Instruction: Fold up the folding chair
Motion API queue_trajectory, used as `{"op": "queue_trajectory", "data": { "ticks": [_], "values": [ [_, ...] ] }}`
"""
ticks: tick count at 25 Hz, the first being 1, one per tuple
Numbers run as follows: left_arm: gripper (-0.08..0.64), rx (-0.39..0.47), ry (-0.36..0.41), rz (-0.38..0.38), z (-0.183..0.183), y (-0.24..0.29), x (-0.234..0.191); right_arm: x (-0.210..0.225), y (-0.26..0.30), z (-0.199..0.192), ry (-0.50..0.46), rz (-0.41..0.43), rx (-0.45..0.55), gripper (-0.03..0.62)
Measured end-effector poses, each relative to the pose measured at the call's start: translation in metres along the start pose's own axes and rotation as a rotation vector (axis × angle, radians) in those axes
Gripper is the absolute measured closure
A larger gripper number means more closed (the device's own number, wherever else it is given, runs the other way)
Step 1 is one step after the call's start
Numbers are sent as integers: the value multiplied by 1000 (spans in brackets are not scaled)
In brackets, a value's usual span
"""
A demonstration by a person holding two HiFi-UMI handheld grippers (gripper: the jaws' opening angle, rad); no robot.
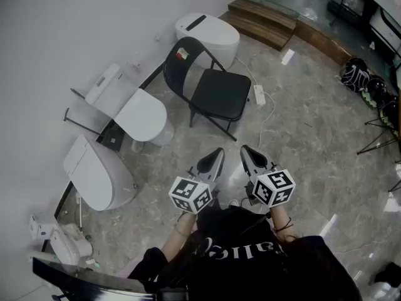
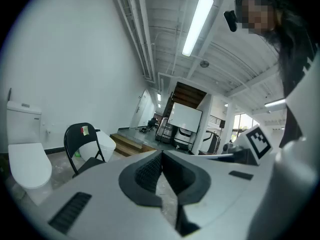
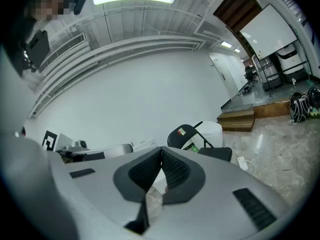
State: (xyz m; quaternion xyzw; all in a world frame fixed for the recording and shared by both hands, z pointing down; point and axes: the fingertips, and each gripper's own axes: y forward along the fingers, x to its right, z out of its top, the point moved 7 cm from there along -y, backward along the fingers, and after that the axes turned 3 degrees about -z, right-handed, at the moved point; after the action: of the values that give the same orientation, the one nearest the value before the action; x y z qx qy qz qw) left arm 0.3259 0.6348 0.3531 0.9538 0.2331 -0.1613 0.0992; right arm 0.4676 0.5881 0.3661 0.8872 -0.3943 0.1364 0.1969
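Observation:
A black folding chair (image 1: pixel 210 88) stands unfolded on the marble floor, seat down, its backrest bearing a small sticker. It also appears in the left gripper view as the chair (image 2: pixel 80 144) at lower left, and in the right gripper view as the chair (image 3: pixel 200 141) right of centre. My left gripper (image 1: pixel 216 152) and right gripper (image 1: pixel 245 150) hover side by side a short way in front of the chair, apart from it. Both are shut with nothing between the jaws, which meet at the tips in the left gripper (image 2: pixel 161 156) and right gripper (image 3: pixel 161 154) views.
Several white toilets stand along the wall: one toilet (image 1: pixel 210 33) behind the chair, another toilet (image 1: pixel 135 108) to its left, a third toilet (image 1: pixel 97 171) nearer me. A power strip (image 1: pixel 259 95) with its cable lies right of the chair. Wooden steps (image 1: pixel 263 19) rise at the back; bags (image 1: pixel 363 80) sit at far right.

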Motion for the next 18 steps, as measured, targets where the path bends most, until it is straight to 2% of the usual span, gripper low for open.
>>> {"op": "queue_trajectory", "data": {
  "ticks": [7,12,18],
  "values": [
    [557,12,-16,8,11,21,-48,8,47,6,8,4,0,580],
    [557,0,-34,-21,24,49,-99,17,95,14,9,-28,-4,580],
    [557,-47,-27,-89,63,77,-164,24,172,51,25,-59,42,580]
  ]
}}
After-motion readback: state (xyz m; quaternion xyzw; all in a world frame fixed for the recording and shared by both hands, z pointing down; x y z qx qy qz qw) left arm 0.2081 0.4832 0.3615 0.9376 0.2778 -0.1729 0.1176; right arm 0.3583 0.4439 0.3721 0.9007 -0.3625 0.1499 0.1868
